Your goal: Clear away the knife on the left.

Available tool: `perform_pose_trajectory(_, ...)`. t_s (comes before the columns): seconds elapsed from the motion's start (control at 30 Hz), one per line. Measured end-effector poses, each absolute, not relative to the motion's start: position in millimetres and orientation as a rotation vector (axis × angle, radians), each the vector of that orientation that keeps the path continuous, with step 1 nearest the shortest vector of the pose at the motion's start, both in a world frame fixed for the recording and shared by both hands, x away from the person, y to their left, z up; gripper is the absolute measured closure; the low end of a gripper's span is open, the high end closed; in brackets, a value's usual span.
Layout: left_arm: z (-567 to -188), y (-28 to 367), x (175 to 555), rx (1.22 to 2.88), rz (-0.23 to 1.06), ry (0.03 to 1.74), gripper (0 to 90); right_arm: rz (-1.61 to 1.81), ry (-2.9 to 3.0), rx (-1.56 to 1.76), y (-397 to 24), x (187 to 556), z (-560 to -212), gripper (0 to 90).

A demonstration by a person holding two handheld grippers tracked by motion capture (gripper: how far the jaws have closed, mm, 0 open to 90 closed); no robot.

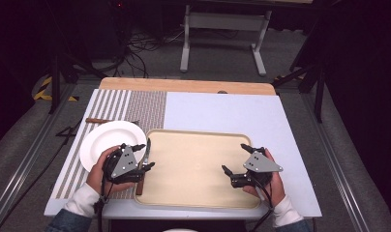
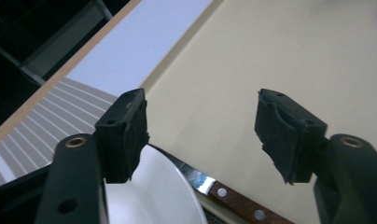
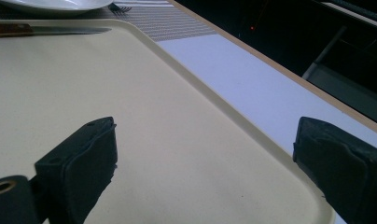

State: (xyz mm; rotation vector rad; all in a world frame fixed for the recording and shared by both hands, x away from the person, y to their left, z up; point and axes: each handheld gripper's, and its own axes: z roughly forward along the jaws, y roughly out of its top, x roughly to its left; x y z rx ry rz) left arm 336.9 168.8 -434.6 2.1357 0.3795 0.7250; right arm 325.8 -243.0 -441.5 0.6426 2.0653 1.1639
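the surface is white with a wooden far edge. on it lie a striped placemat at the left and a beige tray near the front; a white plate rests on the placemat.

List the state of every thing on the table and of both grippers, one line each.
left gripper: open, nothing between the jaws, just above the knife.
right gripper: open, empty, over the tray.
knife: lying flat on the tray's left rim, beside the plate, not gripped.
plate: empty, upright on the striped mat.
tray: empty inside.
fork: lying flat on the striped mat behind the plate.
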Motion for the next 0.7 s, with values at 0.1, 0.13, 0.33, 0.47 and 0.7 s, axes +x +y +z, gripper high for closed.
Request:
perform_pose_trajectory(0.1, -433, 172, 338, 2.132, 0.717, 0.381, 25.2, 1.164, 2.052, 0.645, -245, 324, -440, 7.3)
perform_pose_trajectory(0.13, -432, 173, 338, 2.135, 0.713, 0.375, 23.9, 1.17, 2.047, 0.646, -245, 323, -440, 7.3)
perform_pose_trajectory(0.33, -427, 183, 337, 2.102, 0.733, 0.393, 13.9, 1.155, 2.053, 0.644, -246, 323, -442, 7.3)
perform_pose_trajectory(0.47, -423, 191, 336, 2.068, 0.741, 0.415, 11.0, 1.155, 2.051, 0.644, -247, 320, -442, 7.2)
perform_pose_trajectory(0.7, -421, 209, 338, 2.041, 0.768, 0.463, 9.3, 1.155, 2.052, 0.636, -245, 320, -441, 7.1)
